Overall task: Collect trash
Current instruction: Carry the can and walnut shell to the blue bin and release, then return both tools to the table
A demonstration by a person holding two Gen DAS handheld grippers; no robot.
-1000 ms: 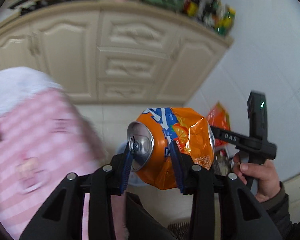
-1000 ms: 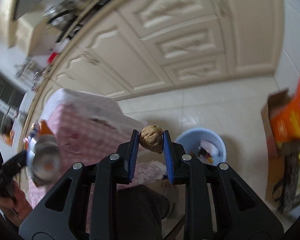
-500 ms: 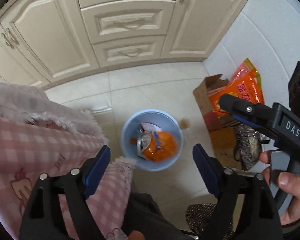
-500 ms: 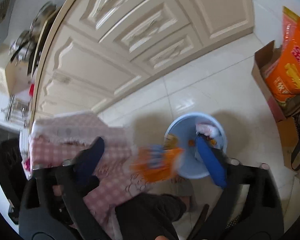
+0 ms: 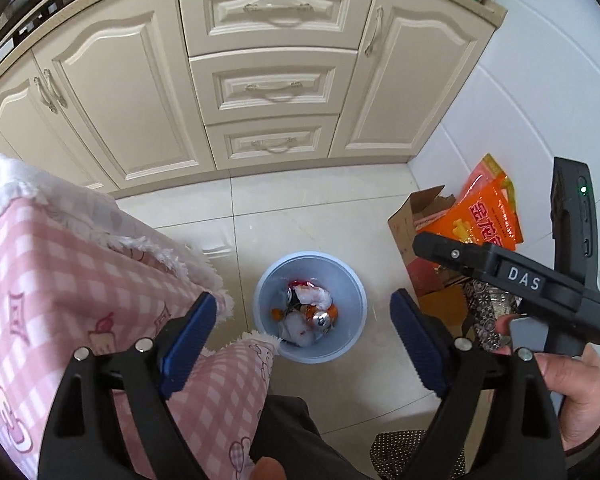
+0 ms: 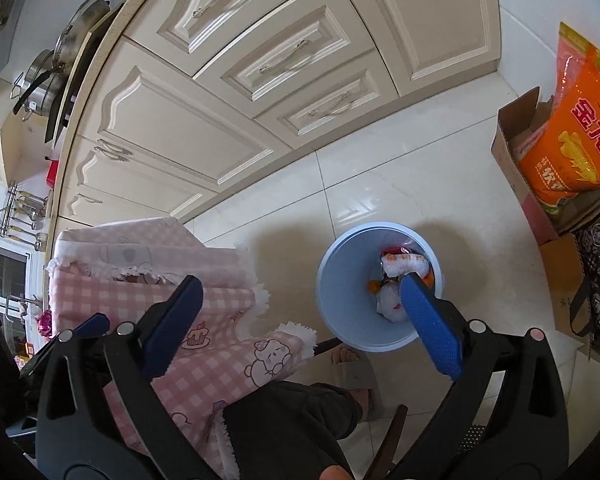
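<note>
A light blue trash bin stands on the tiled floor below both grippers; it also shows in the right wrist view. Inside lie a crushed orange soda can, white wrappers and other scraps. My left gripper is open and empty, high above the bin. My right gripper is open and empty too, held over the bin's left side. Its body shows at the right of the left wrist view.
A table with a pink checked cloth is at the left. Cream cabinets run along the back. A cardboard box with an orange bag stands at the right wall. My leg and slippered foot are beside the bin.
Both grippers have opened. The orange can left my left gripper and the walnut-like lump left my right one; the can now lies in the bin. Both views have tilted down toward the floor.
</note>
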